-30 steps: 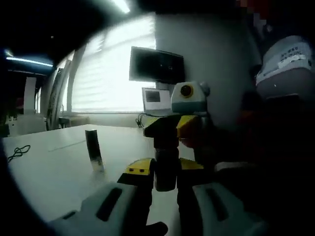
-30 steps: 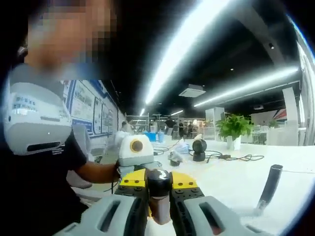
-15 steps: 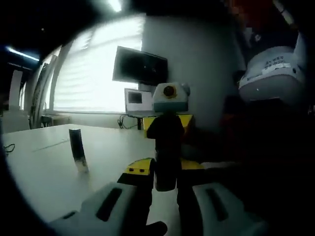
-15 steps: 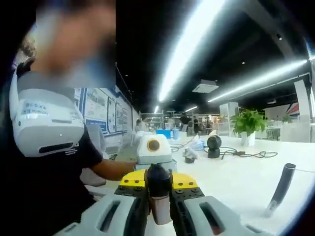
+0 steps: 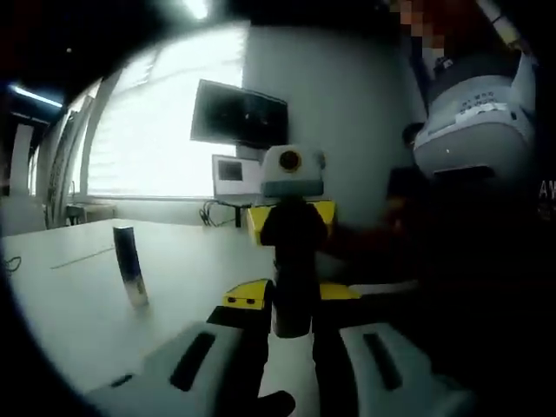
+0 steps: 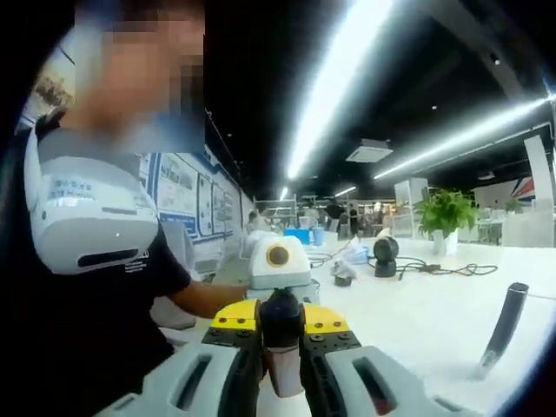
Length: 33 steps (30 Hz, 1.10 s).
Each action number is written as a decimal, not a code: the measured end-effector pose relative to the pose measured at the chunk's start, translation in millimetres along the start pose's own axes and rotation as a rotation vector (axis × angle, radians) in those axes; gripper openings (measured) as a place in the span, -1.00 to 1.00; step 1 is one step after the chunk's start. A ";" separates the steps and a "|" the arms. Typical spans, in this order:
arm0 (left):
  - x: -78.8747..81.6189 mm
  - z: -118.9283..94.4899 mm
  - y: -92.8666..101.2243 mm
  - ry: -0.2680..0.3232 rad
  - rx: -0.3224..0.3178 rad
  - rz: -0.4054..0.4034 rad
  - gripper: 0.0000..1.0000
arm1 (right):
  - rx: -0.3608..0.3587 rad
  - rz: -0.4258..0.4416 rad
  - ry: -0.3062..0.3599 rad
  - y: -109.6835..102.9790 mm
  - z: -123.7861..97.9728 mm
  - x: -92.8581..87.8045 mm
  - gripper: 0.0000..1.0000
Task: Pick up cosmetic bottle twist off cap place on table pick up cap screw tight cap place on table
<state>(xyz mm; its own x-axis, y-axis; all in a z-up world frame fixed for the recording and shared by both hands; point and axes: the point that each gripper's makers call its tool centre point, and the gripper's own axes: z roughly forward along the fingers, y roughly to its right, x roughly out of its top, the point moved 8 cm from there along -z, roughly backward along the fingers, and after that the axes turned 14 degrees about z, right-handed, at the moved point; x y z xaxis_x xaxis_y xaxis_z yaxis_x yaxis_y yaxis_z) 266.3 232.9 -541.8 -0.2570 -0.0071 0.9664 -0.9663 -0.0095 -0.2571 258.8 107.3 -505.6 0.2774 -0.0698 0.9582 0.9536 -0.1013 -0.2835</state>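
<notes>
Dark monitor (image 5: 240, 114) near bright window blinds (image 5: 165, 130); potted plant (image 6: 446, 219), black cables (image 6: 452, 270) on white table (image 6: 417, 321).

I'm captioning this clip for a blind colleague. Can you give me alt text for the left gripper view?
The left gripper and the right gripper, facing it, both clamp a dark bottle held upright between them above a white table. A slim dark tube stands on the table to the left, with a monitor and bright window blinds behind.
</notes>
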 end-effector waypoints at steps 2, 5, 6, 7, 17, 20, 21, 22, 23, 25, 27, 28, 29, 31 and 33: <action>-1.4 -0.4 0.0 -0.006 0.005 -0.003 -0.83 | -0.012 0.000 0.002 0.8 -0.3 -2.1 -0.77; -3.0 -2.1 -1.8 -0.010 0.019 -0.003 -0.83 | -0.034 -0.029 0.013 1.3 -0.7 -4.4 -0.76; -2.3 -2.9 -2.5 -0.002 0.024 -0.008 -0.83 | -0.044 -0.033 0.011 2.1 -0.9 -5.0 -0.69; -1.4 -4.1 -3.4 0.005 0.029 -0.012 -0.83 | -0.054 -0.034 0.016 3.4 -1.2 -4.7 -0.62; -3.7 -4.8 -4.7 -0.014 0.101 0.002 -0.83 | -0.114 -0.017 0.095 3.0 -4.8 6.1 -0.60; -4.6 -4.0 -3.7 -0.031 0.139 0.017 -0.83 | -0.164 -0.005 0.121 3.9 -4.2 8.5 -0.61; -5.4 -4.2 -3.5 -0.044 0.155 0.030 -0.83 | -0.173 -0.002 0.122 3.8 -3.9 8.4 -0.61; -5.8 -4.3 -2.8 -0.047 0.180 0.032 -0.83 | -0.182 -0.004 0.137 2.7 -3.5 8.2 -0.61; -6.0 -4.4 -2.3 -0.048 0.198 0.031 -0.83 | -0.196 -0.002 0.143 2.5 -2.9 7.8 -0.61; -5.4 -4.2 -1.9 -0.046 0.248 0.021 -0.83 | -0.238 -0.022 0.152 2.9 -1.9 6.2 -0.61; -4.5 -2.9 0.2 -0.047 0.271 0.032 -0.83 | -0.255 -0.019 0.164 2.6 -0.4 4.4 -0.61; -4.3 -2.4 0.5 -0.051 0.283 0.037 -0.83 | -0.259 -0.018 0.169 2.7 0.0 3.7 -0.61; -4.3 -2.3 0.3 -0.056 0.295 0.044 -0.83 | -0.263 -0.013 0.174 3.1 0.1 3.6 -0.61; -4.2 -2.3 -1.0 -0.066 0.318 0.047 -0.83 | -0.273 -0.011 0.177 3.0 1.3 2.2 -0.61; -4.1 -2.8 -2.6 -0.076 0.350 0.049 -0.83 | -0.301 -0.009 0.172 4.4 2.5 1.1 -0.61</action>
<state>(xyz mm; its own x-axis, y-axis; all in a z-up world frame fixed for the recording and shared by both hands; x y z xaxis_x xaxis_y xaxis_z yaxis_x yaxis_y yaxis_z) 269.8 235.8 -545.1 -0.2885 -0.0906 0.9532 -0.8874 -0.3486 -0.3017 263.6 109.2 -505.7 0.2214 -0.2312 0.9474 0.8713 -0.3894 -0.2987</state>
